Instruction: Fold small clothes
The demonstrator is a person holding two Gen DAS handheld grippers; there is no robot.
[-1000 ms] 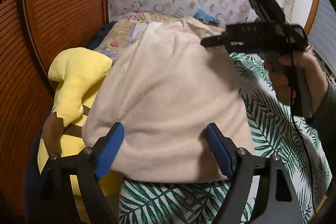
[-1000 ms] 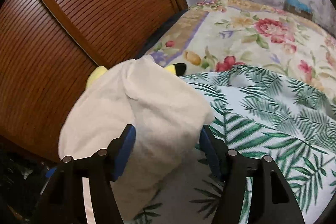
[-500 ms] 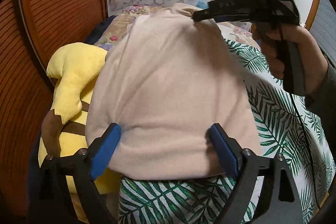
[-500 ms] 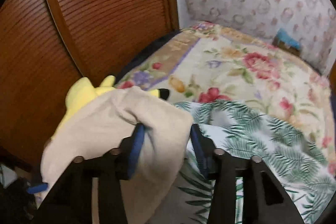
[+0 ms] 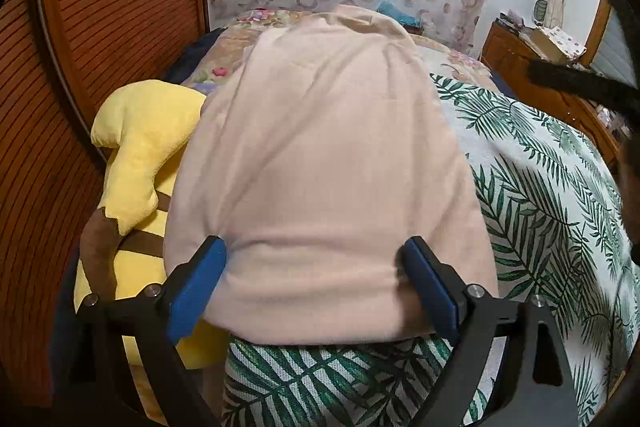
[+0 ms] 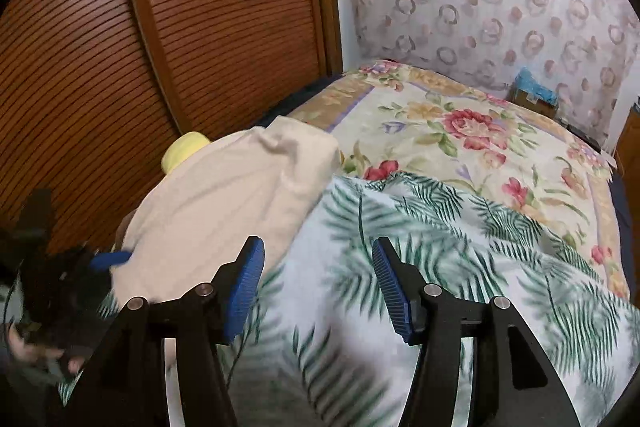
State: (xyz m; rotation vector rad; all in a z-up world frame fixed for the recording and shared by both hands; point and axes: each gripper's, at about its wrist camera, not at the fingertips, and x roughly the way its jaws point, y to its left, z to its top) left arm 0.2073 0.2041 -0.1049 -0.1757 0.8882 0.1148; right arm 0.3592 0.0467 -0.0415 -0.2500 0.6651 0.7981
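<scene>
A folded cream garment (image 5: 324, 167) lies on the leaf-print cover, its far end resting on a yellow plush toy (image 5: 144, 143). My left gripper (image 5: 316, 291) is open, its blue fingers spread on either side of the garment's near fold. The garment also shows in the right wrist view (image 6: 224, 199), to the left. My right gripper (image 6: 320, 283) is open and empty above the leaf-print cover, to the right of the garment and clear of it.
The bed carries a leaf-print cover (image 6: 440, 247) and a floral quilt (image 6: 460, 123) behind. A slatted wooden wardrobe door (image 6: 120, 47) stands at the left. A wooden dresser (image 5: 516, 55) is at the far right. A small box (image 6: 534, 97) sits by the wall.
My right gripper has let go of the garment's far end and drawn back to the right. The garment has settled flat. My left gripper has stayed at the near fold.
</scene>
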